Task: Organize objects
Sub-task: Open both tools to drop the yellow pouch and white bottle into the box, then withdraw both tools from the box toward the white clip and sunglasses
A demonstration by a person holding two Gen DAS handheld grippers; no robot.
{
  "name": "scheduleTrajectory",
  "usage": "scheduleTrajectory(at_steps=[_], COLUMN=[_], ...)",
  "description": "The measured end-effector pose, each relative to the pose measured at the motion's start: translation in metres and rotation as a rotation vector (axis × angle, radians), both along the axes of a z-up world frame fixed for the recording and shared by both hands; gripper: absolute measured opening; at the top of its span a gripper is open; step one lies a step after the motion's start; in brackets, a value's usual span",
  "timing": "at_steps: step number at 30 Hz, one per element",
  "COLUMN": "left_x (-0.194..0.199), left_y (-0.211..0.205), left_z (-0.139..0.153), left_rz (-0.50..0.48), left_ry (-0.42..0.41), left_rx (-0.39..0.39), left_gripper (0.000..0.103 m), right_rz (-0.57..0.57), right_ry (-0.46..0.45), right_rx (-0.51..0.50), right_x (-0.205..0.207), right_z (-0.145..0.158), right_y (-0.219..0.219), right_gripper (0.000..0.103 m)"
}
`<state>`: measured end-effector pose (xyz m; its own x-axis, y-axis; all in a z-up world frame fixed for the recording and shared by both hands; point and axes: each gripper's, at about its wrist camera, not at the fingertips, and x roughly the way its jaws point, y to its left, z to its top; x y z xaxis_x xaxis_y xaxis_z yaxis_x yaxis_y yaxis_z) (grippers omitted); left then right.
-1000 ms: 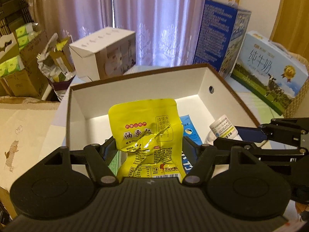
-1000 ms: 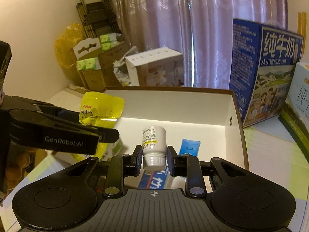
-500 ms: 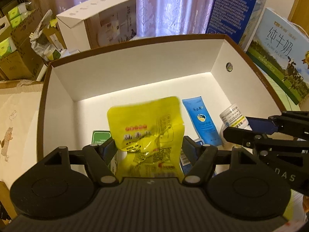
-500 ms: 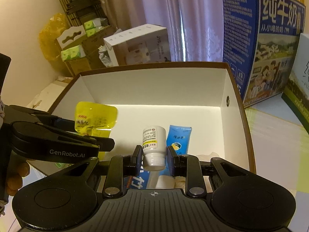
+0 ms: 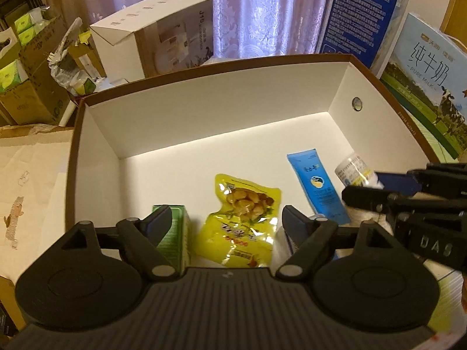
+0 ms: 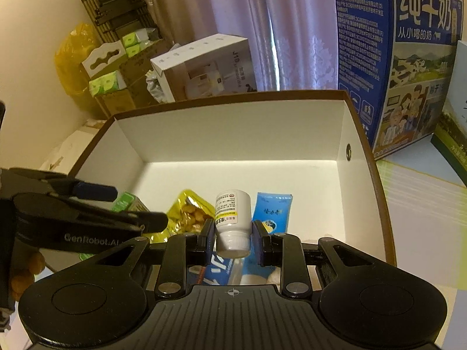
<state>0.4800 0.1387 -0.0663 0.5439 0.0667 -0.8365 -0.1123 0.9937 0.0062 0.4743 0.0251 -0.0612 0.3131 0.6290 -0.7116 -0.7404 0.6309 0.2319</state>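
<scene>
A white cardboard box with a brown rim (image 5: pixel 204 110) holds the items. A yellow snack pouch (image 5: pixel 242 221) lies flat on the box floor, right under my open left gripper (image 5: pixel 226 218). A green carton (image 5: pixel 175 239) lies left of the pouch and a blue tube (image 5: pixel 316 186) lies right of it. My right gripper (image 6: pixel 232 230) is shut on a white pill bottle (image 6: pixel 232 218), held cap toward the camera above the box floor. The pouch (image 6: pixel 189 213), the blue tube (image 6: pixel 273 211) and the green carton (image 6: pixel 127 201) also show in the right wrist view.
Tall blue milk cartons (image 6: pixel 408 58) stand right of the box, with a pale milk case (image 5: pixel 432 87) beside them. A white appliance box (image 5: pixel 157 38) and brown cartons with green packs (image 5: pixel 26 73) stand behind. Flattened cardboard (image 5: pixel 26 180) lies left.
My left gripper opened and let go of the yellow pouch, which dropped flat onto the box floor. Both grippers moved forward and lower over the box; the right one still holds the bottle.
</scene>
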Motion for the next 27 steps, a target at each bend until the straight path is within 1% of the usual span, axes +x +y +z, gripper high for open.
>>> scheduleTrajectory(at_steps=[5, 10, 16, 27], left_x=[-0.006, -0.016, -0.029, -0.057], left_y=[0.004, 0.006, 0.006, 0.002], left_z=[0.001, 0.007, 0.018, 0.047], left_rz=[0.002, 0.001, 0.000, 0.012], left_ry=[0.001, -0.008, -0.024, -0.077], left_rx=[0.008, 0.015, 0.010, 0.007], left_gripper=[0.084, 0.086, 0.089, 0.092], right_rz=[-0.033, -0.033, -0.056, -0.088], right_ry=[0.001, -0.003, 0.003, 0.015], right_rx=[0.049, 0.054, 0.053, 0.062], right_x=[0.001, -0.005, -0.018, -0.043], right_z=[0.007, 0.018, 0.024, 0.039], right_y=[-0.002, -0.008, -0.021, -0.040], right_gripper=[0.026, 0.039, 0.048, 0.053])
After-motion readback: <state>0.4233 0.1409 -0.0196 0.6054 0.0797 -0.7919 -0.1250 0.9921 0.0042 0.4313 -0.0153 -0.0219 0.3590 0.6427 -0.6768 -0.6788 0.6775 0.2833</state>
